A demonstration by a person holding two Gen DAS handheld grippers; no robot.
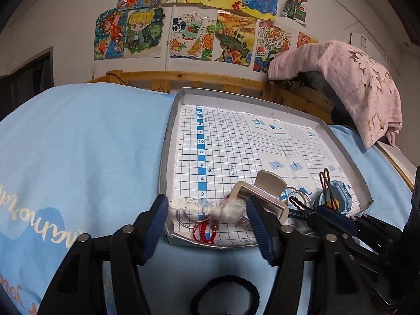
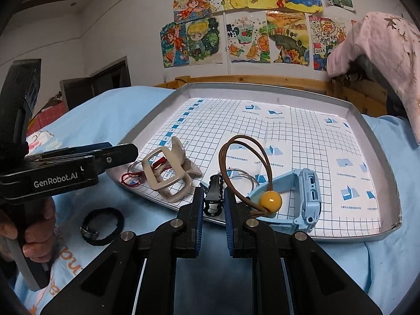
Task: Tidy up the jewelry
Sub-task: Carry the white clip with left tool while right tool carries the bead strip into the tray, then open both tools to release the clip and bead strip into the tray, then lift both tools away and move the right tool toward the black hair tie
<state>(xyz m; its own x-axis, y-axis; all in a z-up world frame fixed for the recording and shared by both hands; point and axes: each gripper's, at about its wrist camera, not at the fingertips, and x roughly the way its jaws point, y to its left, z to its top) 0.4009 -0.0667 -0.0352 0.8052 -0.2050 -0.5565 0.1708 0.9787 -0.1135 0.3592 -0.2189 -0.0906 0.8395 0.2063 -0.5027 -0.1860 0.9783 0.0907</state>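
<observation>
A shallow grey tray point(image 1: 168, 131) point(image 2: 367, 128) with a blue grid sheet lies on the bed. In it lie a beige hair claw point(image 1: 265, 191) point(image 2: 168, 173), a red cord bracelet point(image 1: 203, 232) point(image 2: 131, 179), wire rings point(image 1: 187, 215), a brown hair tie with a yellow bead point(image 2: 270, 200) and a blue watch point(image 2: 307, 197) point(image 1: 338, 194). My left gripper point(image 1: 207, 225) is open at the tray's near edge. My right gripper point(image 2: 213, 204) is shut on a small black hair clip point(image 2: 214, 195) at the tray's near rim. A black scrunchie point(image 1: 225, 294) point(image 2: 103, 227) lies on the sheet outside the tray.
The light blue bedsheet point(image 1: 78, 144) surrounds the tray. A wooden bed rail point(image 1: 210, 78) runs behind it. A pink cloth point(image 1: 354, 84) drapes over something at the far right. Children's drawings point(image 1: 210, 26) hang on the wall.
</observation>
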